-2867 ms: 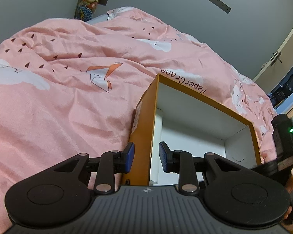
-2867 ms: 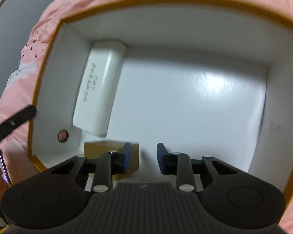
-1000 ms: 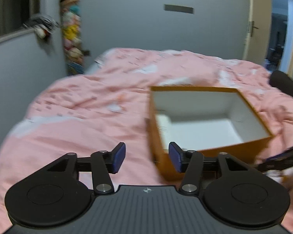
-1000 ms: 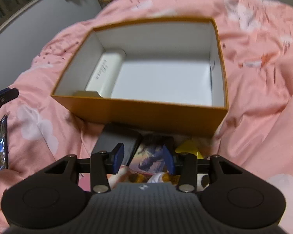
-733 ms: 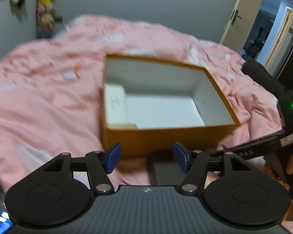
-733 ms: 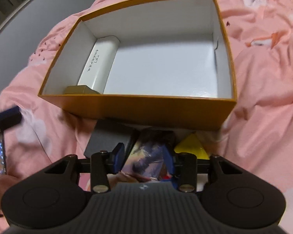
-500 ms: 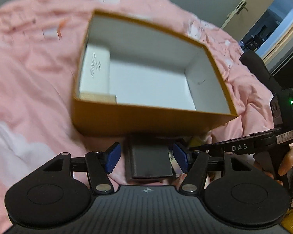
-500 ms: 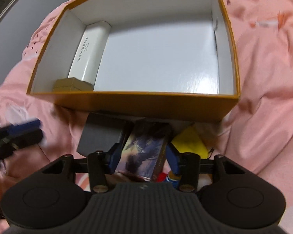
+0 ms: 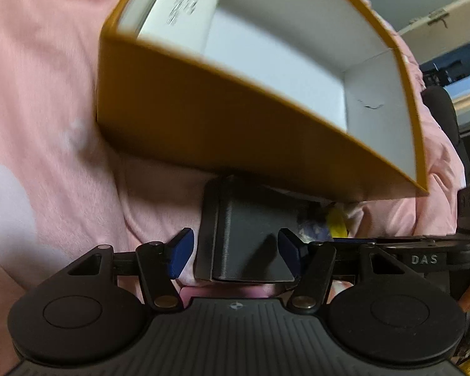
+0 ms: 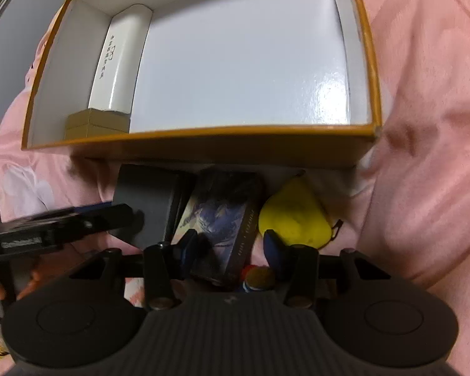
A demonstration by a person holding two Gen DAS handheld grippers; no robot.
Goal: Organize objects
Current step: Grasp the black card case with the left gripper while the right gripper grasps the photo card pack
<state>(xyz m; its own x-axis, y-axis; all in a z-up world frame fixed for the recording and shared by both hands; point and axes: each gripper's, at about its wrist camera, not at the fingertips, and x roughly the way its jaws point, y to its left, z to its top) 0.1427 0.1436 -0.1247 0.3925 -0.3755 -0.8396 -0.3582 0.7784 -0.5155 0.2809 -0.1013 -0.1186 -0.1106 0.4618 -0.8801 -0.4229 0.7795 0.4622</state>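
An open orange box [image 9: 203,119] with a white inside lies on the pink duvet; it also shows in the right wrist view [image 10: 203,148]. It holds a long white case [image 10: 120,62] and a small tan box [image 10: 94,127]. In front of it lie a black box [image 9: 247,238] [image 10: 147,200], a dark picture box [image 10: 222,225] and a yellow pouch [image 10: 293,219]. My left gripper [image 9: 235,250] is open with its blue pads either side of the black box, not touching. My right gripper [image 10: 228,247] is open astride the near end of the picture box.
The pink duvet [image 9: 40,109] [image 10: 429,125] surrounds everything, bunched up on the right. A small red and blue object [image 10: 257,277] lies just under my right gripper. A door and dark room show at far right [image 9: 448,47].
Both grippers have dropped lower and closer to the items in front of the orange box. The left one now straddles the black box; the right one straddles the picture box.
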